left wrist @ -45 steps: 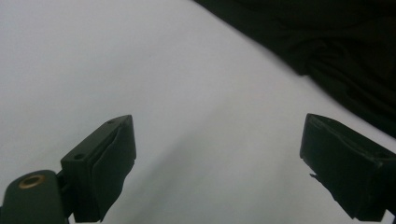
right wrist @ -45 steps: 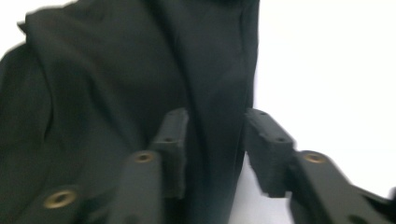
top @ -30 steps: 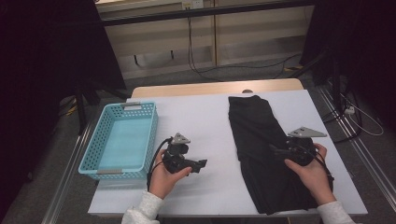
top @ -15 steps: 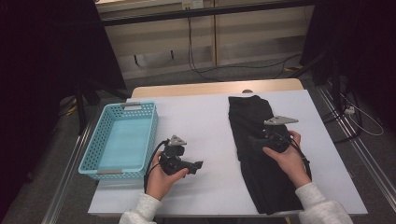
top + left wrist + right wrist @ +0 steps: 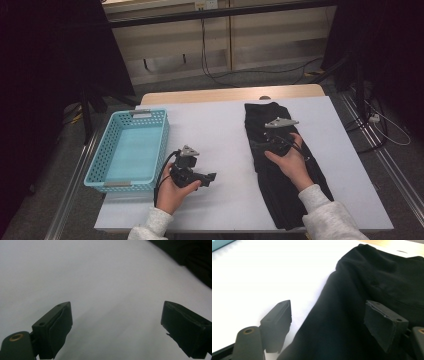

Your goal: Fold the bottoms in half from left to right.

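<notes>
A long black garment (image 5: 292, 200) lies flat on the right half of the white table (image 5: 215, 130). My right gripper (image 5: 262, 144) hovers low over the garment's left edge, about midway along it. In the right gripper view, my right gripper (image 5: 328, 307) stands open with the black garment (image 5: 387, 277) and its edge under the gap. Its jaws have just been closing a little, and the pads press on nothing. My left gripper (image 5: 212, 177) is held low over bare table near the front, pointing right. In its own view my left gripper (image 5: 116, 315) is open and holds nothing.
A light blue plastic basket (image 5: 161, 145) with nothing in it stands at the table's left side. Bare white table lies between the basket and the garment. The black garment's corner (image 5: 195, 257) shows at the upper right of the left gripper view.
My right hand has moved up along the garment, away from the table's front edge and slightly left. The left hand has stayed in place.
</notes>
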